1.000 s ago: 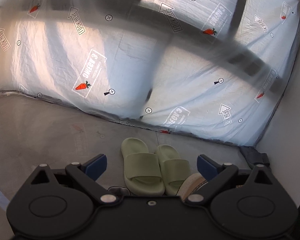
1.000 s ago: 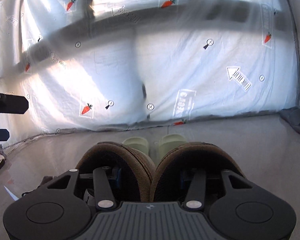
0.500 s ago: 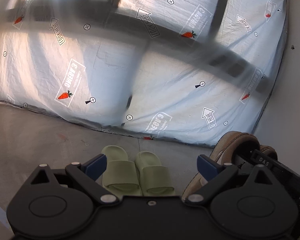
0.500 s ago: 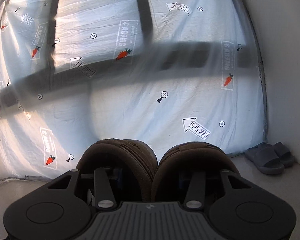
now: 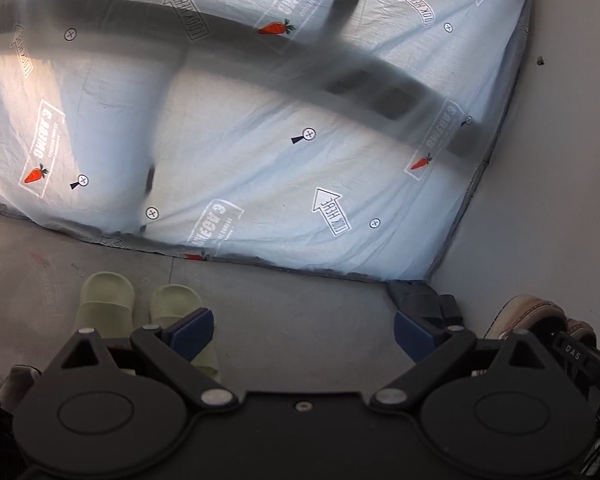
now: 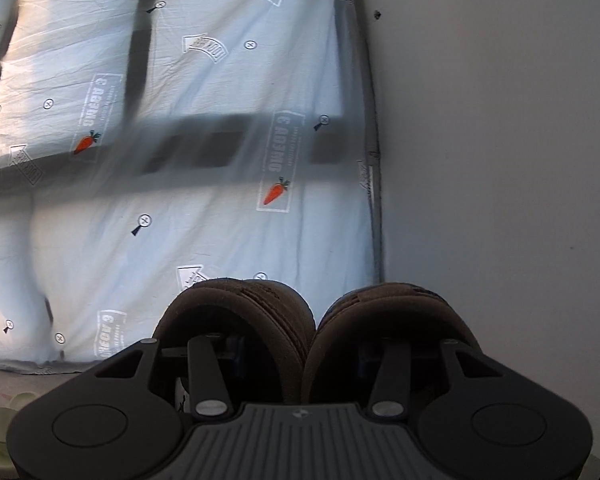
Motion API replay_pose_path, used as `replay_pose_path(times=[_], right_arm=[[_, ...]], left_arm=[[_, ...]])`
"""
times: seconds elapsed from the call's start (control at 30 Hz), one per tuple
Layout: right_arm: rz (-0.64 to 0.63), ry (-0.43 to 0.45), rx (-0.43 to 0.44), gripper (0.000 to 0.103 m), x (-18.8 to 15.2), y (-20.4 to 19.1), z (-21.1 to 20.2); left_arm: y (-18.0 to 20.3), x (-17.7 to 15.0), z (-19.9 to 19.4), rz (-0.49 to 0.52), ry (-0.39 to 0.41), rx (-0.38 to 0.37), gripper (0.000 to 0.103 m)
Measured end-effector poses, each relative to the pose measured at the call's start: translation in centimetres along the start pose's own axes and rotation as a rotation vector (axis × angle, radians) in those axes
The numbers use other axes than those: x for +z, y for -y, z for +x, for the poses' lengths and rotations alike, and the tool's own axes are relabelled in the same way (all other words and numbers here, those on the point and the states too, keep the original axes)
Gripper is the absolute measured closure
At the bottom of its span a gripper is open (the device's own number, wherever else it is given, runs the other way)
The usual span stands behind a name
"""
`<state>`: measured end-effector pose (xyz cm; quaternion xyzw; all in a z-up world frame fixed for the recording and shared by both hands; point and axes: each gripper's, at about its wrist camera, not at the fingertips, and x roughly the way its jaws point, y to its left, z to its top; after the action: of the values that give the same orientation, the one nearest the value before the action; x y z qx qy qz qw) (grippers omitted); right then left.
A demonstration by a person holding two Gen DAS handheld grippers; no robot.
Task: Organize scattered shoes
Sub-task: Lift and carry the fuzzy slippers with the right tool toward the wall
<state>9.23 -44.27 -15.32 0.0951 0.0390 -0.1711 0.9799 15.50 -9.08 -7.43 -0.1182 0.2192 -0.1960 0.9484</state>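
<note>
A pair of brown suede shoes [image 6: 236, 316] is held side by side off the floor, with my right gripper [image 6: 313, 354] shut on their inner walls; its fingertips are hidden inside the shoes. In the left wrist view the same brown shoes [image 5: 528, 314] show at the right edge near the wall. My left gripper [image 5: 302, 326] is open over bare floor with nothing between its fingers. Two pale green slides [image 5: 108, 304] lie paired on the floor just beyond its left finger. Dark grey slides [image 5: 420, 300] sit in the corner behind its right finger.
A light blue cloth with carrot prints [image 5: 260, 160] hangs down to the grey floor [image 5: 300, 296] ahead. A white wall [image 5: 560, 160] closes the right side. The green slides [image 6: 4, 420] show at the lower left of the right wrist view.
My right gripper has swung right with the brown shoes, from facing the green slides to facing the wall corner. The left view also panned right, bringing the grey slides into sight.
</note>
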Motion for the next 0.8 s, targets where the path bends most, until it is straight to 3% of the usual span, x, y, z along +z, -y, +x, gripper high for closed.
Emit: replay_pose_path(times=[0.23, 0.43, 0.57, 0.8], right_arm=[[-0.038, -0.075, -0.115, 0.055, -2.1, 10.8, 2.6], [-0.048, -0.163, -0.153, 0.055, -4.1, 18.2, 5.6], [-0.033, -0.193, -0.147, 0.055, -4.4, 20.6, 8.2], [-0.044, -0.263, -0.099, 0.055, -4.6, 21.1, 15.5]], left_arm=[[8.0, -1.9, 4.8, 0.010, -0.050, -0.074, 0.005], [12.5, -2.9, 7.2, 0.049, -0.091, -0.082, 0.005], [13.4, -3.0, 8.5, 0.060, -0.109, -0.048, 0.005], [13.2, -1.7, 11.2, 0.051, -0.110, 0.043, 0.005]])
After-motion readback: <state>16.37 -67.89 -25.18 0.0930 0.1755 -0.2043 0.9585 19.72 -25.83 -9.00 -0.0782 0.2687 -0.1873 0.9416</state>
